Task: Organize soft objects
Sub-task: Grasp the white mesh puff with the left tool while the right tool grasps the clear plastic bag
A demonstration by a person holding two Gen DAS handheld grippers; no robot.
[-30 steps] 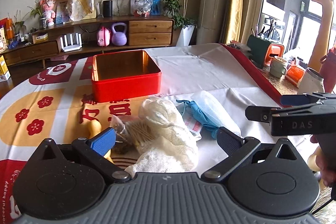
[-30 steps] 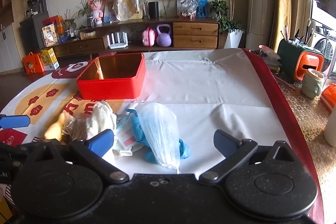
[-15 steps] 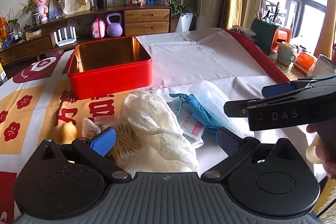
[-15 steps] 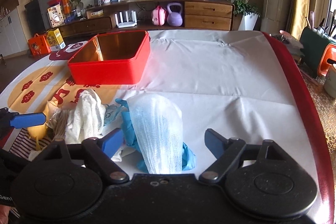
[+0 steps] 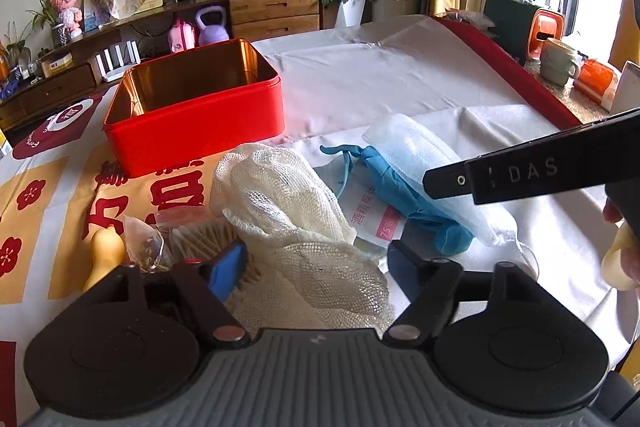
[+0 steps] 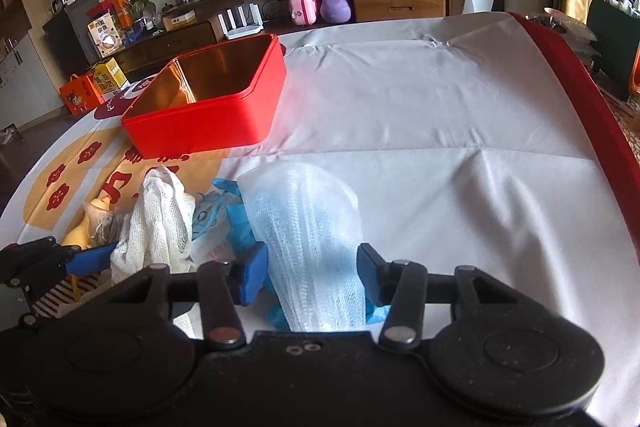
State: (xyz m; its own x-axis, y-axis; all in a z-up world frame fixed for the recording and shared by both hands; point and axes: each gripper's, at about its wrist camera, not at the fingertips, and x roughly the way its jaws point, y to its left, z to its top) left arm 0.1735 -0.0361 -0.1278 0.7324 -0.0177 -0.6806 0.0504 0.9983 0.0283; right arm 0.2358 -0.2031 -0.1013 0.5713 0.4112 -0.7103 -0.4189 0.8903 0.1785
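So my right gripper [image 6: 308, 273] is down low over the pile with its jaws spread on either side of the white mesh pouch [image 6: 308, 227], pads close to it but I can't tell if they're touching, so not clamped on anything. My left gripper [image 5: 316, 263] is wide apart too, with the cream net bag [image 5: 296, 211] bunched up between its fingers and nothing pinched. Using the red tin [image 5: 196, 107] as the landmark: it sits uncovered on the tablecloth [image 5: 400, 75], and all the soft stuff lies in a heap on the near side of it. The net bag is closest to the tin's front wall, the blue glove [image 5: 404, 195] is to the right of that, partly under the mesh pouch, and a little sachet [image 5: 372, 215] with pink print peeks out between net bag and glove. Left of the net bag there's a clear packet of cotton swabs [image 5: 196, 235] and something yellow [image 5: 106, 251] I can't really identify
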